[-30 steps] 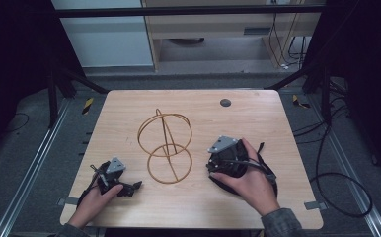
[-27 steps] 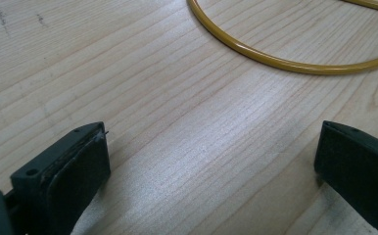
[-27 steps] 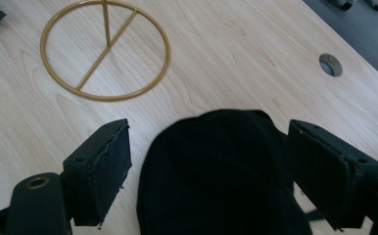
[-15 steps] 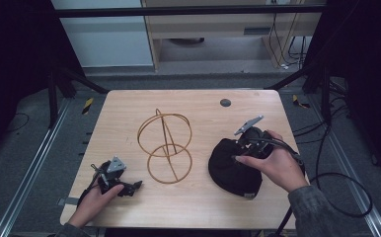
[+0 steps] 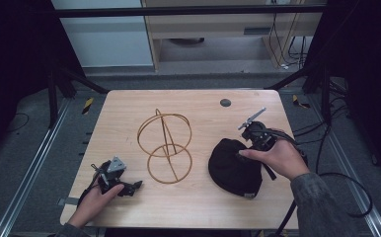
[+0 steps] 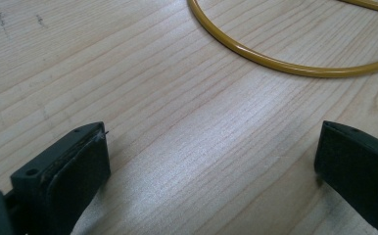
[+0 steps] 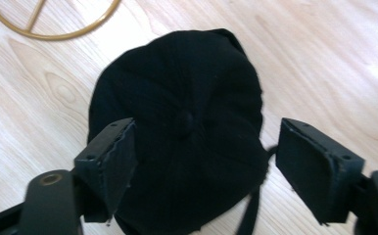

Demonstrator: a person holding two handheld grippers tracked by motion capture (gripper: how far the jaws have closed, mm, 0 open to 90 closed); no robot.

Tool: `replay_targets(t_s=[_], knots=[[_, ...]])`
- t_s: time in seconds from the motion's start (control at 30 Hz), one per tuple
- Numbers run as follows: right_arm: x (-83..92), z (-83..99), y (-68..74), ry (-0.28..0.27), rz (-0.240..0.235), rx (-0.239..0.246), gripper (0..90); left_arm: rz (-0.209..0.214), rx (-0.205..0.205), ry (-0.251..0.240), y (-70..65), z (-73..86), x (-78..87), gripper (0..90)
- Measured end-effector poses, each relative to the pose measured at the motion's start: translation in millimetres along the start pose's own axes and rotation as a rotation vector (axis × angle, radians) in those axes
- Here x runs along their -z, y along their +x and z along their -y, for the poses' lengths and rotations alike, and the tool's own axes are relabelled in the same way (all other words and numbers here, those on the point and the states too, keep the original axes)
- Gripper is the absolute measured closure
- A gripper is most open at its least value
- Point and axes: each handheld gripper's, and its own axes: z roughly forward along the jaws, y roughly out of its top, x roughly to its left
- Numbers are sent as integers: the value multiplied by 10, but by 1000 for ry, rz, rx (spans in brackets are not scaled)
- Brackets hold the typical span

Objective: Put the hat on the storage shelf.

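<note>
Left gripper [image 5: 113, 178]: held low over the near left part of the table [image 5: 129, 111]; in the left gripper view [image 6: 211, 161] its jaws are seen spread wide over bare wood, with nothing between them.
Left hand [image 5: 95, 200]: wrapped around the gripper body from below, close to the table's near edge.
Wire stand [image 5: 165, 146]: a yellow-brown frame of a flat base ring and upright hoops, set at the middle of the table; an arc of its base ring [image 6: 285, 63] is seen ahead of the left jaws, apart from them.
Black cap [image 5: 234, 167]: laid crown-up on the right half of the table, just right of the wire stand and apart from it; its top button [image 7: 183, 117] is seen from above in the right gripper view.
Right gripper [image 5: 251, 132]: held above the cap's far right edge; its jaws are seen parted [image 7: 206, 161], having just been closing slightly, with the cap below them and not pinched.
Right hand [image 5: 276, 157]: placed beside the cap, its thumb touching the fabric.
</note>
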Motion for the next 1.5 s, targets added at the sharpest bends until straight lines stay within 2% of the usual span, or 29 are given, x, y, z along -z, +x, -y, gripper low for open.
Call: replay_targets(t_s=[0.1,0.23,0.27,0.3,0.47,0.57,0.67,0.7,0.77,0.8,0.87,1.0,1.03,1.07,1.1,1.3,1.5], knots=[[-112,-50,-31,3,-53,-9,207,1,2,-2,-2,2,-1,0],[-271,-78,-25,54,-45,-13,244,0,2,-7,-2,9,0,0],[-295,-77,-27,60,-42,-7,260,0,2,-6,-2,8,0,0],[-309,-74,-15,62,-40,-23,275,0,1,-5,-1,6,0,0],[-404,-56,-2,80,-33,-12,368,0,-1,-1,-1,2,0,0],[-454,-46,12,84,-26,-9,470,1,0,-4,-3,-1,-7,0],[-480,-27,15,95,-35,2,655,1,-1,-4,-3,1,-5,0],[-480,-27,15,95,-35,2,655,1,-1,-4,-3,1,-5,0],[-468,-11,10,83,-52,-2,744,1,-2,-6,-2,3,-5,0],[-456,-2,12,79,-55,-2,754,0,-2,-6,-3,4,-5,0],[-359,20,3,40,-50,8,763,0,-1,-6,-3,5,-5,0],[-88,53,-8,-69,-36,-7,767,0,-2,-6,-3,4,-5,0],[-88,53,-8,-69,-36,-7,767,0,-2,-6,-3,4,-5,0],[62,74,-33,-136,-49,-26,769,1,-2,-6,-3,4,-5,0],[122,81,-45,-161,-50,-31,769,0,-1,-8,-3,5,-6,0],[403,115,-63,-279,-40,-61,771,-1,0,-10,-5,7,-6,0],[580,203,-67,-381,-24,-67,773,-1,-1,-12,-6,10,-5,0]])
